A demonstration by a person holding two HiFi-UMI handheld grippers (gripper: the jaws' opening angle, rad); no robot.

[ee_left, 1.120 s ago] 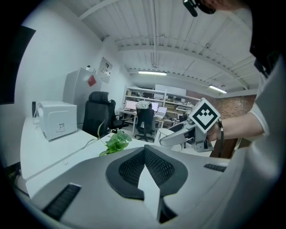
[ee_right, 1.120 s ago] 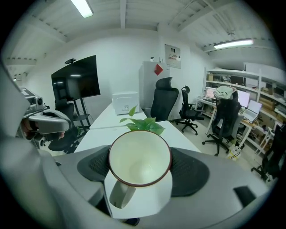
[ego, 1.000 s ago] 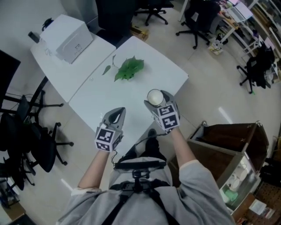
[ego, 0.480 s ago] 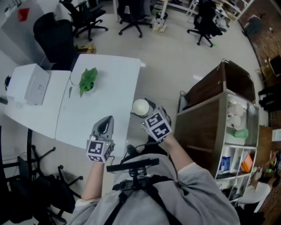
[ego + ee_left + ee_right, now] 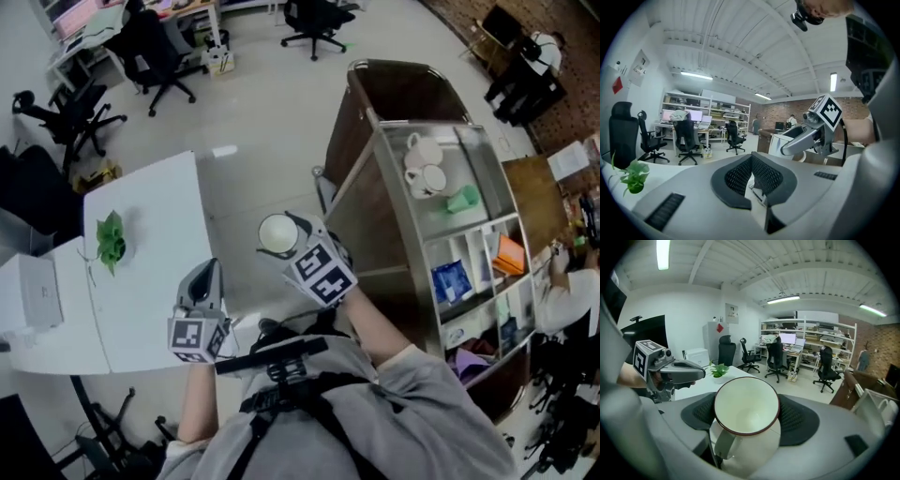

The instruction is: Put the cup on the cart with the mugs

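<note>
I have the cup [image 5: 746, 413] pinched in the right gripper [image 5: 287, 231]. Its jaws stand wide with the pads pressing on either side of the cup's body, mouth up and handle turned back toward me. Looking down from the head camera, the cup hangs in the air over the floor, in the gap between the white table [image 5: 150, 253] and the cart [image 5: 367, 159], nearer the cart's corner than the table's edge.

The left gripper [image 5: 202, 279] carries nothing. Its jaws are pressed together with only a thin slit between the pads, and it hovers over the near end of the table.

So the pickup is done and I judge the carry to be roughly halfway. What remains is the last stretch over to the cart, then setting the cup down on the top shelf beside the two white mugs [image 5: 424, 167] and letting go. There looks to be bare shelf around them, next to a small green thing [image 5: 461, 199].
</note>
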